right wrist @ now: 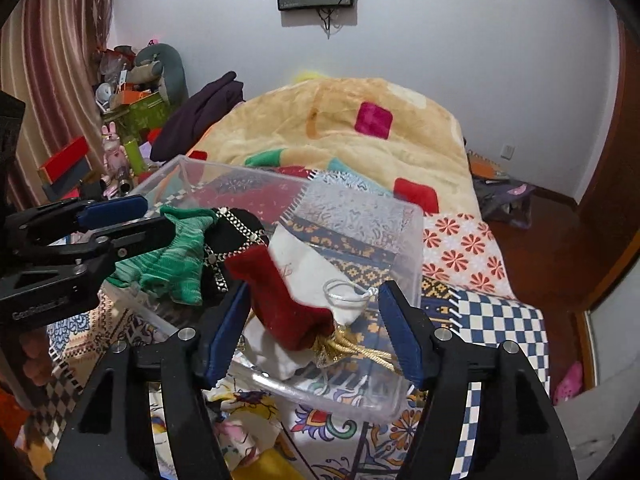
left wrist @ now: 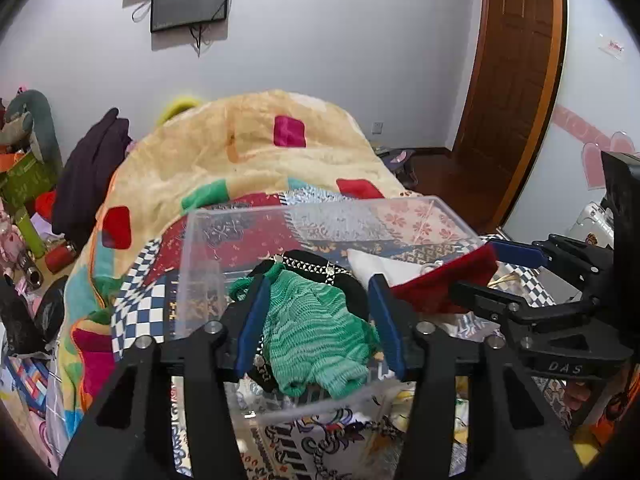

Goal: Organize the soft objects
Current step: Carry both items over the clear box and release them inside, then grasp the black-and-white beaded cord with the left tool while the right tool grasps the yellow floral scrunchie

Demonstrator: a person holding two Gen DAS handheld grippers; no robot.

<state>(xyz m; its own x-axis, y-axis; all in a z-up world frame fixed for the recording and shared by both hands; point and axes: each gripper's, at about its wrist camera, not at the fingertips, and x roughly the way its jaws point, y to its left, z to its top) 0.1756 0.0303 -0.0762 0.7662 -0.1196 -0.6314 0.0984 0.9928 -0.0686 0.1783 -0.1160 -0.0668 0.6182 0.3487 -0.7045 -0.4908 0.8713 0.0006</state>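
Note:
A clear plastic box (left wrist: 208,248) (right wrist: 404,240) stands on the patterned bed cover. Inside lie a green knitted piece (left wrist: 316,332) (right wrist: 172,264), a black pouch with silver trim (left wrist: 316,266) (right wrist: 236,232), a white drawstring bag (left wrist: 384,270) (right wrist: 308,268) and a red velvet pouch (left wrist: 444,280) (right wrist: 276,300) with gold cord (right wrist: 344,346). My left gripper (left wrist: 320,320) (right wrist: 128,220) is open, its fingers either side of the green piece above the box. My right gripper (right wrist: 316,332) (left wrist: 488,268) is open around the red pouch, not pinching it.
A yellow fleece blanket (left wrist: 240,148) with coloured squares is heaped behind the box. Cluttered shelves with toys and boxes (right wrist: 128,120) stand at the left. A dark garment (left wrist: 92,172) hangs beside the bed. A wooden door (left wrist: 516,60) is at the right.

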